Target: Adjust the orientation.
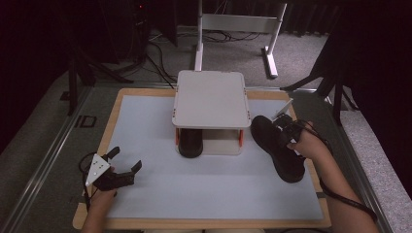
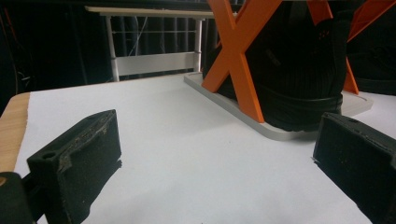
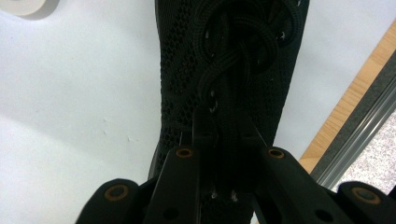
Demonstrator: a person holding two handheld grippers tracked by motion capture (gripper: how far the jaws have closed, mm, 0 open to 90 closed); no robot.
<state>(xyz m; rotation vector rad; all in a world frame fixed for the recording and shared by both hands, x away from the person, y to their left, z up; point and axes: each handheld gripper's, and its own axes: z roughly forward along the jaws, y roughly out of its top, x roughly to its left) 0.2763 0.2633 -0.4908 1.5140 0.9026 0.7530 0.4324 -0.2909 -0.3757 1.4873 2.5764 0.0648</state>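
A black mesh shoe [image 1: 281, 154] lies on the white mat at the right, toe toward the front. My right gripper [image 1: 287, 132] is shut on its upper part. In the right gripper view the jaws pinch the tongue under the knotted laces [image 3: 233, 46] of the shoe [image 3: 182, 70], with the gripper [image 3: 228, 127] looking down along it. A second black shoe [image 1: 189, 143] stands under the small white rack [image 1: 211, 99] with orange legs. My left gripper [image 1: 119, 169] rests open at the front left, nothing between its fingers [image 2: 79, 154]; it faces that shoe [image 2: 289, 70] behind the orange cross brace [image 2: 240, 60].
The white mat [image 1: 214, 189] lies on a wooden board with a rim [image 1: 109, 124]. A metal rail [image 3: 359, 135] runs past the board's right edge. Behind the table, a white stand [image 1: 238, 24] and cables lie on the grey floor.
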